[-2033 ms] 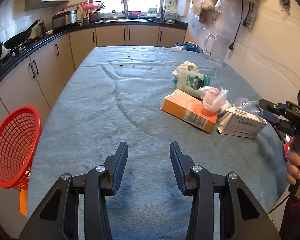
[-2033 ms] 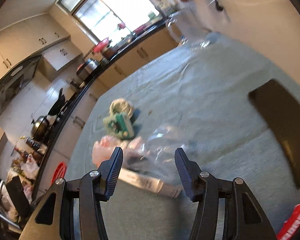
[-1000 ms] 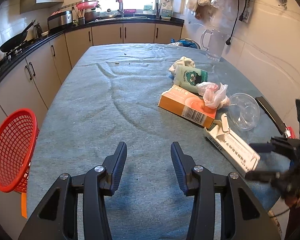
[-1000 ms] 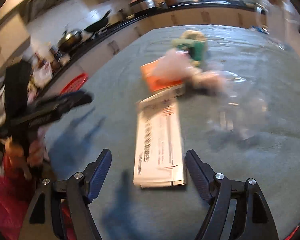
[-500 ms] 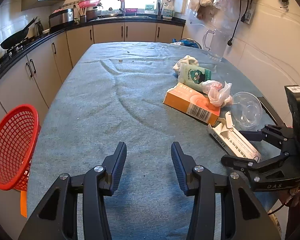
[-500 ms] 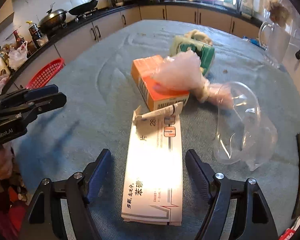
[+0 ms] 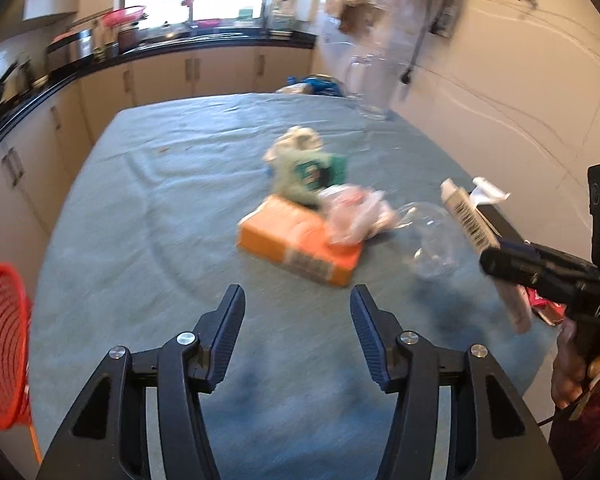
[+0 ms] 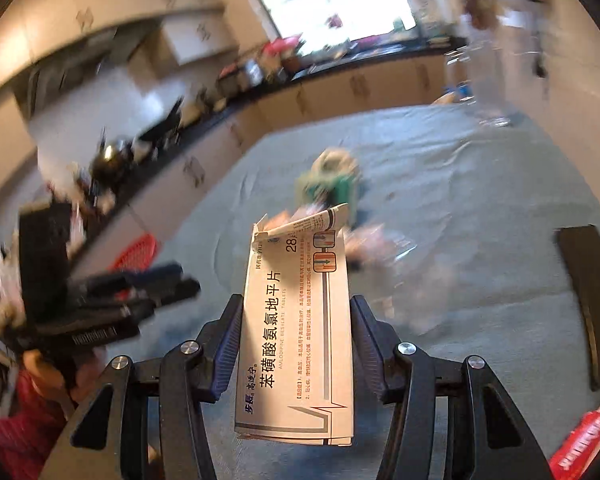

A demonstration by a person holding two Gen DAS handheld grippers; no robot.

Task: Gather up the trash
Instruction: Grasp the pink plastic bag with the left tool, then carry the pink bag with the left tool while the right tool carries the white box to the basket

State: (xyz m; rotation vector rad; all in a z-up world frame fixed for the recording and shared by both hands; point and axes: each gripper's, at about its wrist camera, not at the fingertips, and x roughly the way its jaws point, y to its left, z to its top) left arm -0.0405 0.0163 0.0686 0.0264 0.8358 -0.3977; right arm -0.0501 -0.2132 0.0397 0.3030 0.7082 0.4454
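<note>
Between the fingers of the right gripper (image 8: 296, 344), a white medicine box (image 8: 300, 340) is clamped flat and lifted clear of the blue-grey tablecloth (image 7: 160, 208). Nearer the table edge, the left gripper (image 7: 297, 332) hangs with its fingers spread and nothing between them. Beyond lie an orange carton (image 7: 296, 250), a crumpled plastic bag (image 7: 356, 216), a clear plastic lid (image 7: 436, 244) and a green packet (image 7: 312, 178). At far left stands a red basket (image 7: 0, 344).

Black plastic two-finger left gripper (image 7: 297, 322): blue ribbed pads, silver screws. Right gripper (image 7: 500, 258) black w/ "DAS" lettering; bare-skinned hand (image 7: 572, 376).
</note>
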